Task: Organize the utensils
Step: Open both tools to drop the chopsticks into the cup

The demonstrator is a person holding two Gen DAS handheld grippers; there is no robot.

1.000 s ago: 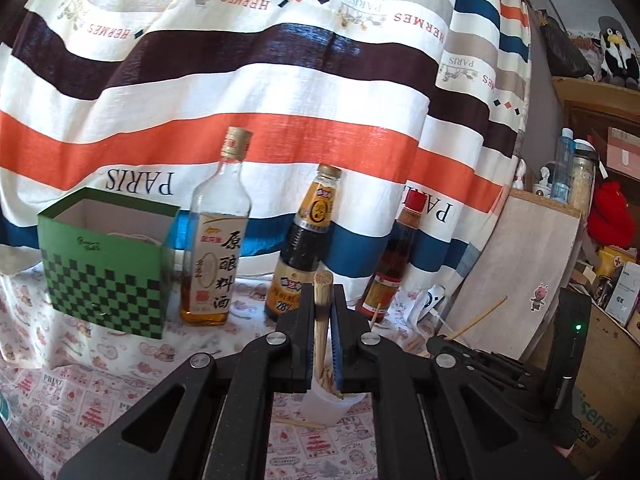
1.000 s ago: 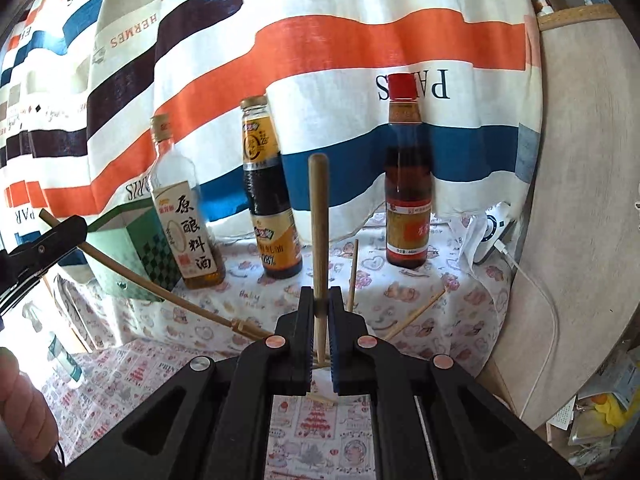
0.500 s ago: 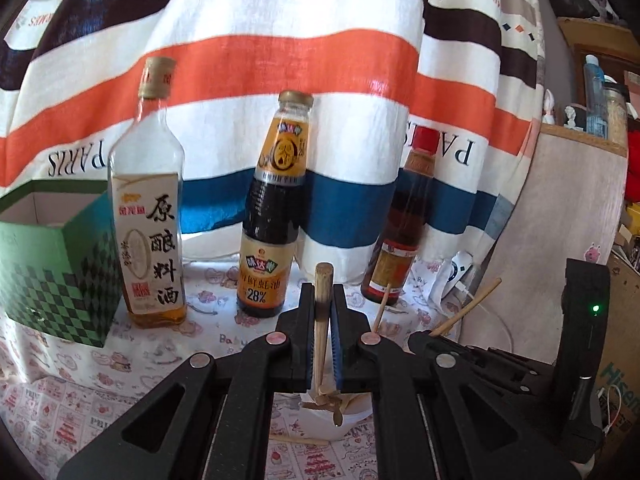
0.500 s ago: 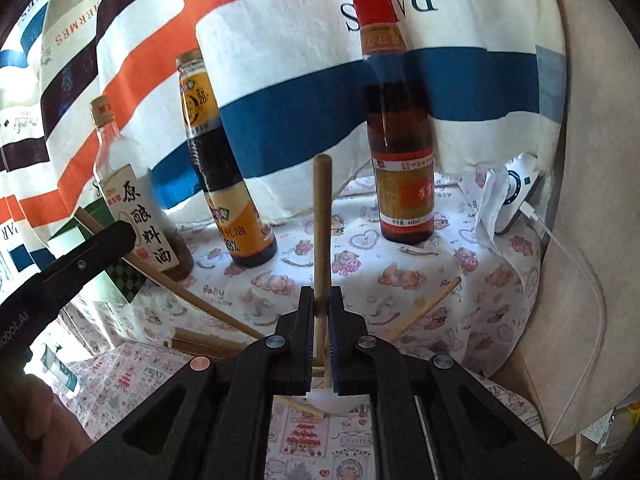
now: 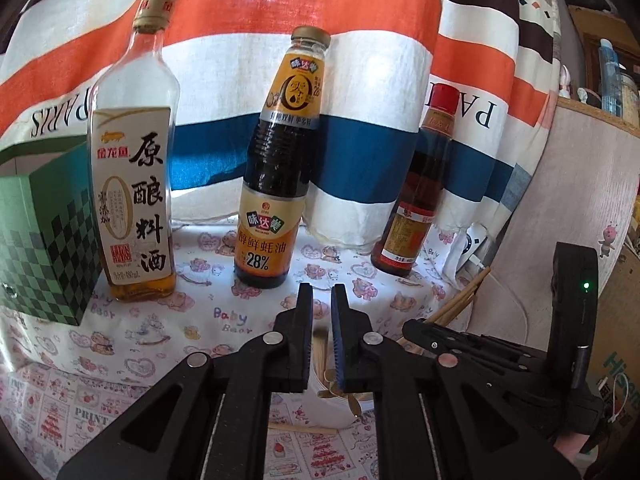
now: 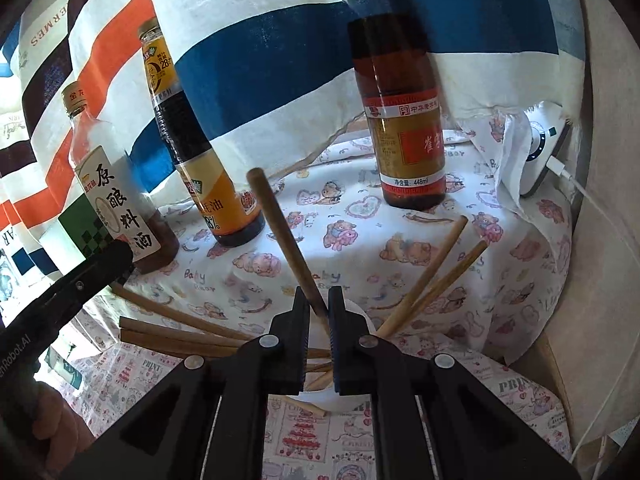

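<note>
we see our left gripper [image 5: 322, 300] with a narrow gap between its jaws and nothing between them; it hangs directly above the small white cup [image 5: 340, 400] that stands on the cloth-covered surface [image 5: 160, 336], with light wooden chopstick ends [image 5: 320, 350] showing in the cup's mouth beneath it. our right gripper [image 6: 319, 304] sits just beside it over the same white cup [image 6: 352, 308]. between its jaws stands a dark brown wooden chopstick [image 6: 280, 236], but we cannot tell whether the jaws pinch it or merely flank it.

that chopstick's long axis runs from the cup up and away from us, leaning left, its blunt end pointing towards the dark oyster sauce bottle [image 6: 192, 152]. the other chopsticks in the cup fan outward: a pair [image 6: 436, 276] leaning right, several [image 6: 172, 328] lying low to the left.

in our judgement, the right gripper is the nearer one to this stick, and the move ahead turns on the stick's lower end sitting inside the cup's rim.
</note>
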